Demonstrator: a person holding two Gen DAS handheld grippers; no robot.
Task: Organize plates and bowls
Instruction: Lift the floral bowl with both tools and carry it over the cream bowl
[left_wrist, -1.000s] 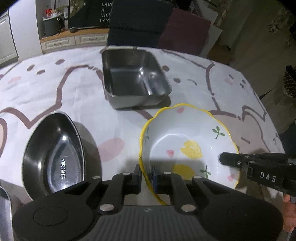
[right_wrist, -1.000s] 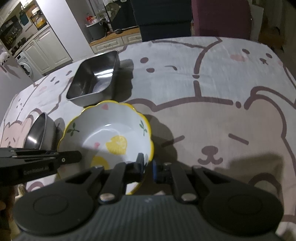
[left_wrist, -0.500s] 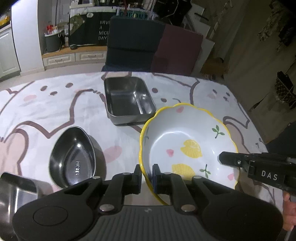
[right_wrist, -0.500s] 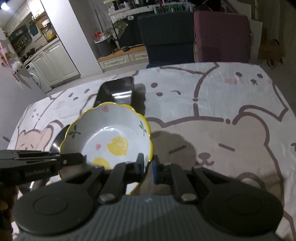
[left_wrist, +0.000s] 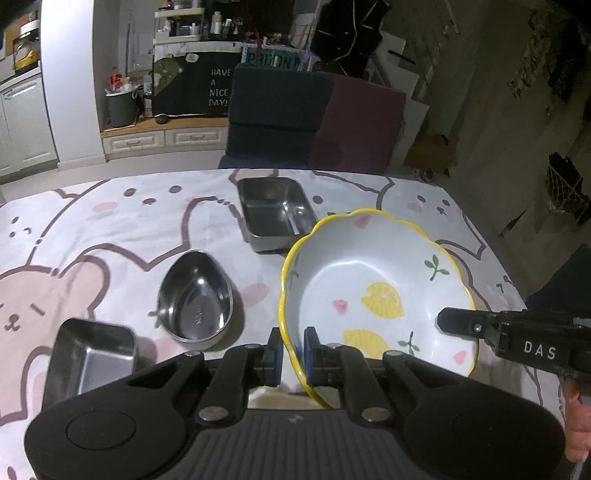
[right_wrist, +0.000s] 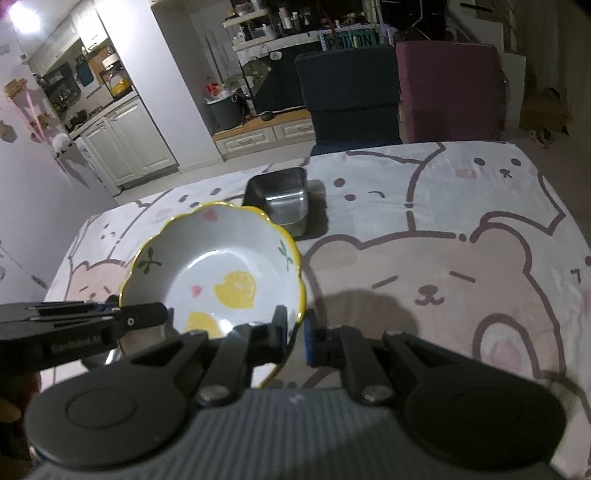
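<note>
A white ceramic bowl (left_wrist: 373, 295) with a yellow scalloped rim and lemon print is held in the air above the table by both grippers. My left gripper (left_wrist: 293, 350) is shut on its left rim. My right gripper (right_wrist: 295, 332) is shut on its right rim; the bowl also shows in the right wrist view (right_wrist: 218, 273). The right gripper's fingers (left_wrist: 465, 325) reach in over the far rim in the left wrist view. On the table lie an oval steel dish (left_wrist: 195, 299), a rectangular steel tray (left_wrist: 275, 214) and a smaller steel tray (left_wrist: 88, 354).
The table has a bear-print cloth (right_wrist: 461, 258). Two chairs, dark blue (left_wrist: 277, 114) and maroon (left_wrist: 362, 125), stand at the far edge. The rectangular steel tray also shows in the right wrist view (right_wrist: 284, 199). Kitchen cabinets (right_wrist: 122, 144) stand far left.
Both grippers have lifted the bowl well up from the table; the steel dishes now look smaller and farther below, and a third steel tray has come into view at lower left.
</note>
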